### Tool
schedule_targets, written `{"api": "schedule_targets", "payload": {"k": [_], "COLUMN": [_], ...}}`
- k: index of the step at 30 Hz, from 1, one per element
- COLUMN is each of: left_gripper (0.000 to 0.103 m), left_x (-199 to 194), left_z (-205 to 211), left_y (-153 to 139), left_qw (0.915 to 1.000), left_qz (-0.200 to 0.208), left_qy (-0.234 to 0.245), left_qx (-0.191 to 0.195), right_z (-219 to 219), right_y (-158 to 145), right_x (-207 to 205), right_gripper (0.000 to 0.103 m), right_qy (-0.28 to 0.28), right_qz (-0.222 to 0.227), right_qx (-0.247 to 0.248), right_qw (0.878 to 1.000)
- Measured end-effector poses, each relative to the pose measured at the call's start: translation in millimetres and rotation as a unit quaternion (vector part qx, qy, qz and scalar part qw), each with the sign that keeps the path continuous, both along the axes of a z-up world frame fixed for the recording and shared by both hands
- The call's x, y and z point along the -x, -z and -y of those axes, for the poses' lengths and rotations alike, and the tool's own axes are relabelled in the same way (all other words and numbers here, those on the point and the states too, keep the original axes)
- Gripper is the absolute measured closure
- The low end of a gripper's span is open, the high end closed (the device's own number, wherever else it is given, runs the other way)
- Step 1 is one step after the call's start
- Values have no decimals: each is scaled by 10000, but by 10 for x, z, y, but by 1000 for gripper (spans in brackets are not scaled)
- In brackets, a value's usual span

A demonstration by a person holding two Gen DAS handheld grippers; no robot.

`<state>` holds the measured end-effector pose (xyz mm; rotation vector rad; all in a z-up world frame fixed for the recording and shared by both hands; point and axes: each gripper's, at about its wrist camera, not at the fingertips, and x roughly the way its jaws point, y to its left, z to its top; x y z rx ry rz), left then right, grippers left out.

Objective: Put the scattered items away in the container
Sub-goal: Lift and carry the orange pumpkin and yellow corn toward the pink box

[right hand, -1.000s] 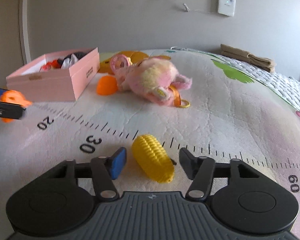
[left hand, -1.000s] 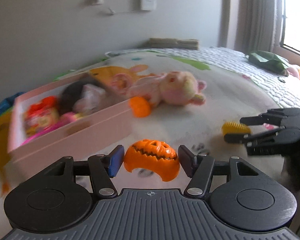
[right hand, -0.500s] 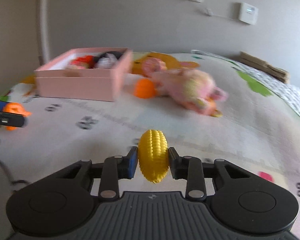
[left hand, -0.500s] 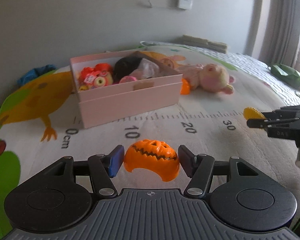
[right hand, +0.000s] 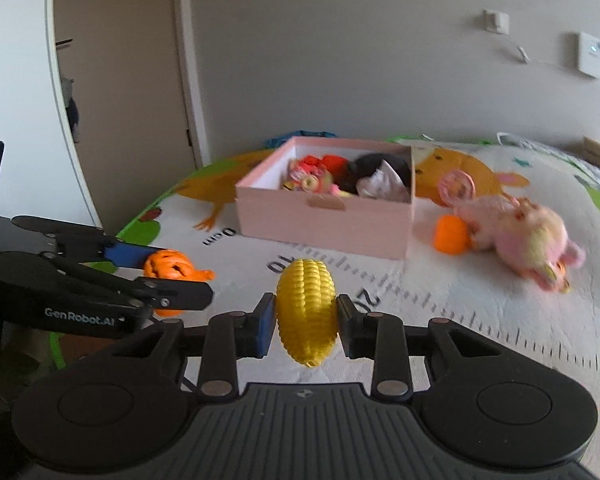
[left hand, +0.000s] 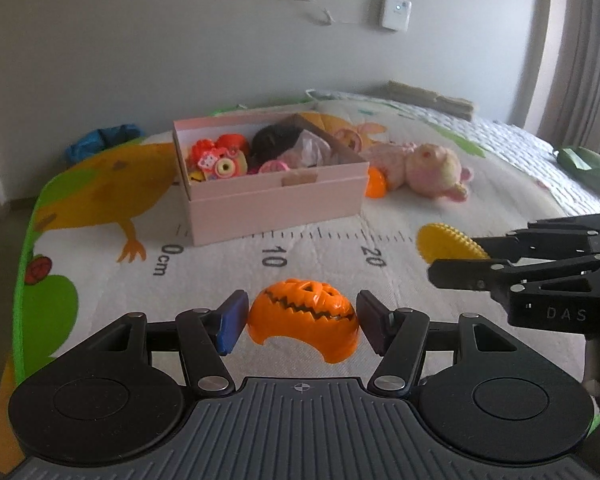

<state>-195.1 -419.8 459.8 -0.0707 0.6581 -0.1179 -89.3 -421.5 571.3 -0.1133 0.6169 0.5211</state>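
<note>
Evidently the carrying step is in hand: two toys have been picked up and are held above the printed play mat (left hand: 400,216), with the pink box (left hand: 276,196) ahead of both grippers and not yet reached. The left gripper (left hand: 302,320) is set fairly wide, its pads pressed on either flank of the orange pumpkin toy (left hand: 304,316), which is held clear of the mat. The right gripper (right hand: 306,322) is drawn in narrower and is clamped on the yellow corn toy (right hand: 306,308), gripped across its middle with the tip pointing down. The box is already partly filled with small toys, so the next move is judged to call for each load to be brought over the open rim and let go above a free patch inside. A pink plush animal (right hand: 528,236) and an orange ball (right hand: 450,234) are left lying just beside the box, to be collected afterwards.
</note>
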Motion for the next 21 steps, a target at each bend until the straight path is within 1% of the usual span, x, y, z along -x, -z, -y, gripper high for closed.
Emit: {"api": "schedule_targets", "payload": {"k": [4, 7, 9, 10, 12, 15, 18, 21], "left_gripper": [38, 38, 38, 38, 38, 38, 38, 38], "left_x": [-49, -221, -389, -485, -627, -736, -699, -578], "left_z": [-32, -124, -223, -260, -304, -394, -444, -472], "left_y": [-47, -34, -44, -65, -104, -117, -142, -192], "left_qw": [9999, 9992, 9982, 9983, 9990, 9982, 9983, 9979], "left_qz": [-39, -186, -240, -199, -23, -13, 16, 46], "left_qy": [4, 28, -10, -2, -102, -199, -351, -514], "left_qx": [112, 341, 548, 548, 432, 563, 464, 402], "right_z": [-58, -133, -123, -118, -106, -80, -131, -220], "right_y": [-53, -81, -138, -171, -191, -155, -94, -72], "right_x": [-75, -181, -317, -412, -587, -737, -761, -720], "right_gripper": [72, 72, 72, 72, 72, 72, 72, 72], "right_qy": [-40, -1, -83, -48, 71, 130, 77, -57], "right_qz": [18, 224, 266, 292, 336, 248, 217, 150], "right_qx": [70, 286, 159, 58, -45, -212, -214, -335], "right_qw": [10000, 9993, 9995, 9995, 9994, 9994, 9995, 9993]}}
